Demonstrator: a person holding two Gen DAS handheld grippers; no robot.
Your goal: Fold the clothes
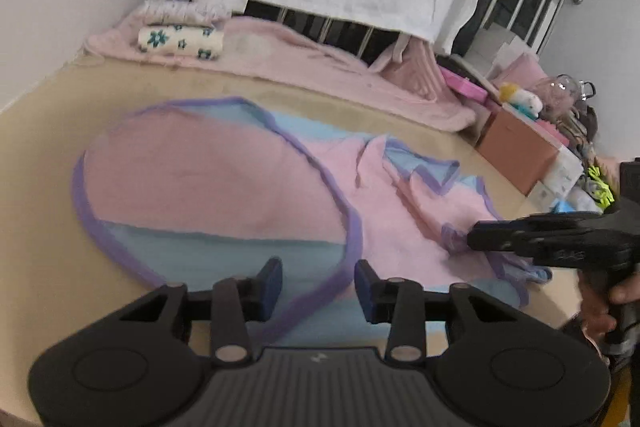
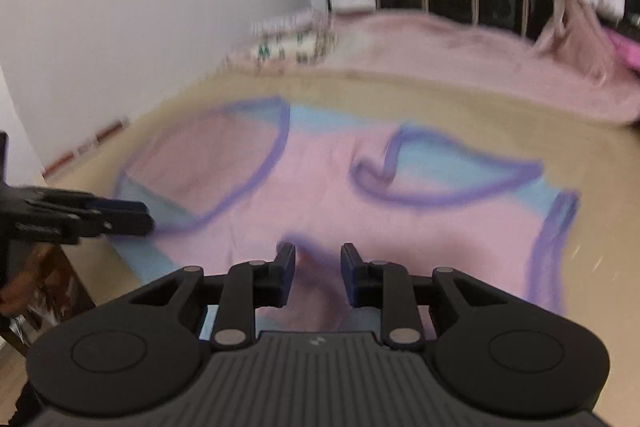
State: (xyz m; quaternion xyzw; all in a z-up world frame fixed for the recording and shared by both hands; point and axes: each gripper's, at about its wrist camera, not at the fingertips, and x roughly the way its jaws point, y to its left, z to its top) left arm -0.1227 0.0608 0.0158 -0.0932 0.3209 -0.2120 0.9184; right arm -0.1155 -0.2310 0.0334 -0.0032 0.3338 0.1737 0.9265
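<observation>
Both the left gripper [image 1: 318, 285] and the right gripper [image 2: 318, 273] hover released over the pink garment [image 1: 224, 183]. Its purple-trimmed flap [image 1: 436, 171] at 2 o'clock lies crumpled; folding now could trap wrinkles.

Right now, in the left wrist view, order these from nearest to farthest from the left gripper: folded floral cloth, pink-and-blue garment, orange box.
1. pink-and-blue garment, directly under the left gripper
2. orange box, off right
3. folded floral cloth, far back left
</observation>
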